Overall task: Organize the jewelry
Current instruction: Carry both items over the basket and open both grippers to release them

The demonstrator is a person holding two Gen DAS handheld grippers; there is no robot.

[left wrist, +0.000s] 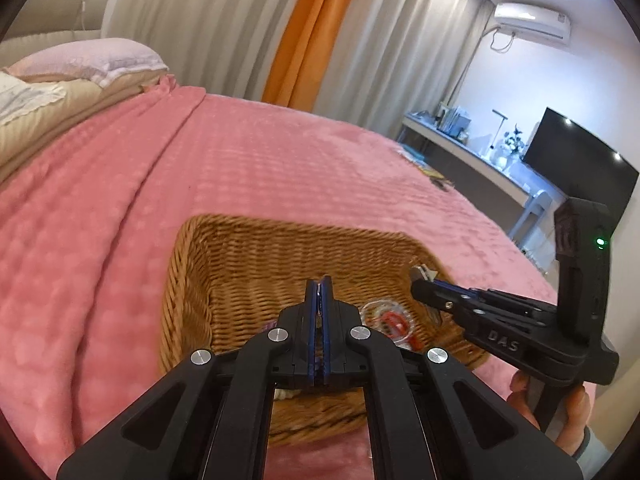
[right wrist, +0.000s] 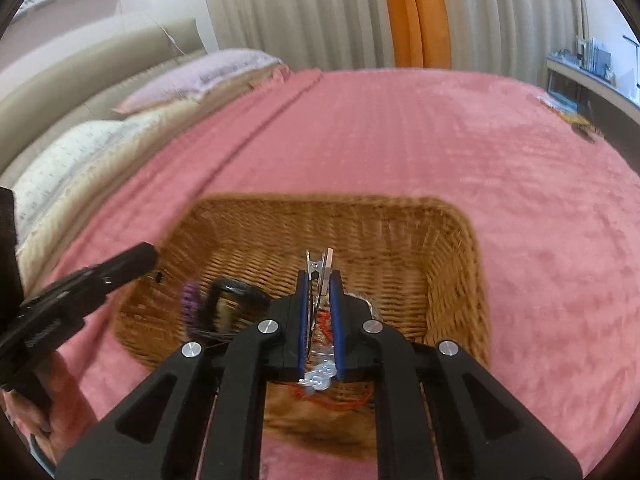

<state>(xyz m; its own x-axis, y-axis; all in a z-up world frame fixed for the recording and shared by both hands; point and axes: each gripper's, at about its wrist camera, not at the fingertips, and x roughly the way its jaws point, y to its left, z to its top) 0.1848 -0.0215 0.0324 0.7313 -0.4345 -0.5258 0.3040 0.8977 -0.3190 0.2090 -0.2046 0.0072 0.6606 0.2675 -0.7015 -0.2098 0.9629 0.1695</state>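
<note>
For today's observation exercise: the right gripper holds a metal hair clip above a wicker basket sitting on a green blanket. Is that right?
Not quite: the blanket is pink, not green, as the right wrist view shows. The rest stands: the right gripper holds a metal hair clip above the wicker basket.

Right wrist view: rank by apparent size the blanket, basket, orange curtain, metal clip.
1. blanket
2. basket
3. orange curtain, though it hangs far back, so it only looks smaller
4. metal clip, small even this close, held in the right gripper
</note>
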